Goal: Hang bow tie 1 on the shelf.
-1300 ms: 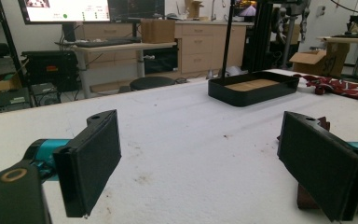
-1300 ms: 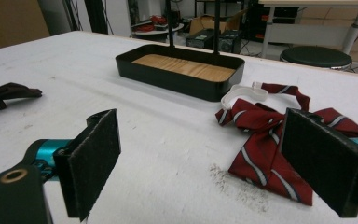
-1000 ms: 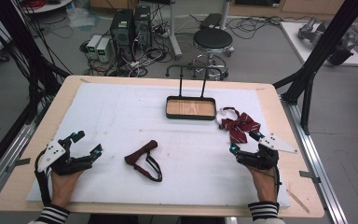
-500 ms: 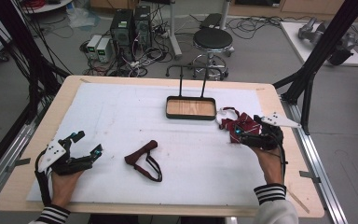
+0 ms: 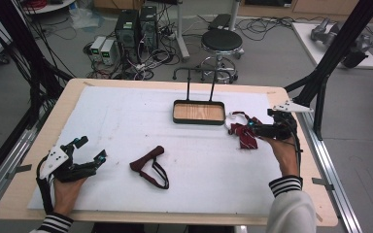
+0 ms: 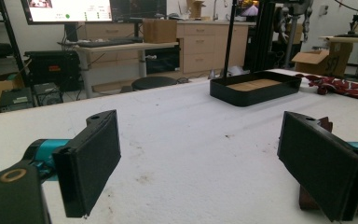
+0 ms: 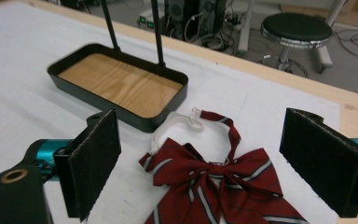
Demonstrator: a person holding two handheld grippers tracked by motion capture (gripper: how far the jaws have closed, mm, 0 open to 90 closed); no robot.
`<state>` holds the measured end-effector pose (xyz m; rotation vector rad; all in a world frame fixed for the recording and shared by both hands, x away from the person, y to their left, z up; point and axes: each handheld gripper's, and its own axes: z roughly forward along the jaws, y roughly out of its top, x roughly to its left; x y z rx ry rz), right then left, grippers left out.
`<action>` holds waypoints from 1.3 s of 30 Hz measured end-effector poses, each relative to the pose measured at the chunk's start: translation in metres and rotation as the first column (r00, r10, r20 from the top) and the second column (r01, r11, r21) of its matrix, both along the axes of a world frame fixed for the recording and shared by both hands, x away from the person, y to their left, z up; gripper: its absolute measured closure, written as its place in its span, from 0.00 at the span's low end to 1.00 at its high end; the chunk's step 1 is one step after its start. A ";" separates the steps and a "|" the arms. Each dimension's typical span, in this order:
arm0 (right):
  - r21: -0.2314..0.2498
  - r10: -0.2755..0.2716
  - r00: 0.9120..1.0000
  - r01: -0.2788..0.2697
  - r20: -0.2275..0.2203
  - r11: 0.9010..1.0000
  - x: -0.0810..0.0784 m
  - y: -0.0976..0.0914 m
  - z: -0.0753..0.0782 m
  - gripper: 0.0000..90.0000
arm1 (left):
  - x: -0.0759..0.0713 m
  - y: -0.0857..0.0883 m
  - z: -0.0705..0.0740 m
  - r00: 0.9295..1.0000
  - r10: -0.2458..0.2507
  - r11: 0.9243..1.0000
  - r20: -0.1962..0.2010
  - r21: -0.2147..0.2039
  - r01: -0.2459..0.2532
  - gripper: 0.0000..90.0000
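A dark red striped bow tie [image 5: 245, 137] with a white strap lies on the white mat just right of a black tray [image 5: 198, 122] that has a wooden floor and two upright posts. My right gripper [image 5: 253, 129] hovers open over the bow tie [image 7: 214, 186], one jaw on each side, touching nothing. The tray [image 7: 116, 112] is just beyond it. A second dark red tie [image 5: 148, 162] with a black strap lies near the mat's middle front. My left gripper [image 5: 91, 148] rests open at the front left with nothing between its jaws [image 6: 200, 158]. That tie [image 6: 326, 122] peeks out behind its right jaw.
The mat covers a wooden table [image 5: 291, 213] with bare edges all round. A black frame post [image 5: 330, 63] rises by the right rear corner. A stool [image 5: 222, 41] and computers [image 5: 136, 24] stand on the floor behind the table.
My right gripper has moved away from the front edge to the bow tie and turned leftward over it, still open. The left gripper has stayed put.
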<state>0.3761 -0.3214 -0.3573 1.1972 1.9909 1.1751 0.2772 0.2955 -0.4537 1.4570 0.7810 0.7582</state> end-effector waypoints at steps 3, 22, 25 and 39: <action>-0.044 0.009 0.999 -0.011 -0.039 0.999 0.014 0.000 -0.001 0.13 | 0.000 0.000 0.000 1.000 0.001 1.000 -0.001 -0.002 -0.001 0.15; -0.115 -0.014 0.981 -0.009 -0.195 0.993 0.055 -0.005 -0.014 0.13 | 0.000 -0.001 0.000 1.000 0.001 1.000 0.001 0.007 -0.001 0.15; -0.112 -0.007 0.983 -0.014 -0.182 0.994 0.060 -0.004 -0.008 0.13 | 0.000 -0.001 0.000 1.000 0.002 1.000 0.000 0.007 -0.002 0.15; -0.236 -0.046 0.947 -0.031 -0.317 0.971 0.080 0.006 -0.023 0.19 | -0.001 -0.001 0.000 1.000 0.002 1.000 0.002 0.011 -0.002 0.15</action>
